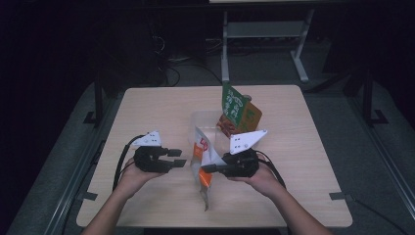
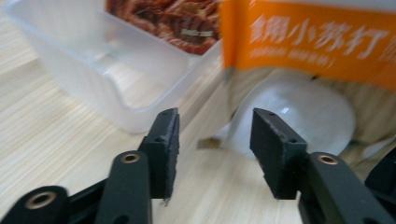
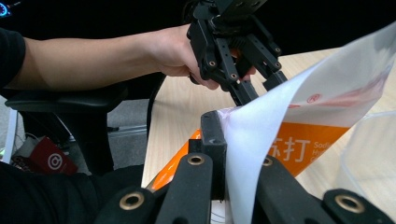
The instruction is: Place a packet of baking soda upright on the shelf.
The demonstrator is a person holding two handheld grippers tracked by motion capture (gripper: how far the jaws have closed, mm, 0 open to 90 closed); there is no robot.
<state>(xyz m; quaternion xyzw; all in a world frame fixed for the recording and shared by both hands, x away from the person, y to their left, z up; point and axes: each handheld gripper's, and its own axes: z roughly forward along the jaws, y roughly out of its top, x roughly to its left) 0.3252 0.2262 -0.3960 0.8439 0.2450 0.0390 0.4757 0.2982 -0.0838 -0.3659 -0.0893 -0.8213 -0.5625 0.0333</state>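
A white and orange packet [image 1: 203, 166] stands tilted near the table's middle front, and my right gripper [image 1: 206, 168] is shut on its edge. In the right gripper view the packet [image 3: 308, 116] is pinched between the jaws of the right gripper [image 3: 224, 130]. My left gripper [image 1: 178, 157] is open just left of the packet, apart from it. Seen from the left gripper [image 2: 215, 140], the packet's orange print [image 2: 303, 42] lies close ahead. A clear plastic container [image 1: 203, 122] behind it holds a green and orange snack bag [image 1: 238, 112].
The container's corner [image 2: 116, 93] sits just ahead of my left jaws, with the snack bag [image 2: 163, 18] inside. The left hand and left gripper [image 3: 259, 91] face my right gripper. Bare wooden table [image 1: 293, 171] lies all around. Desk legs stand beyond the far edge.
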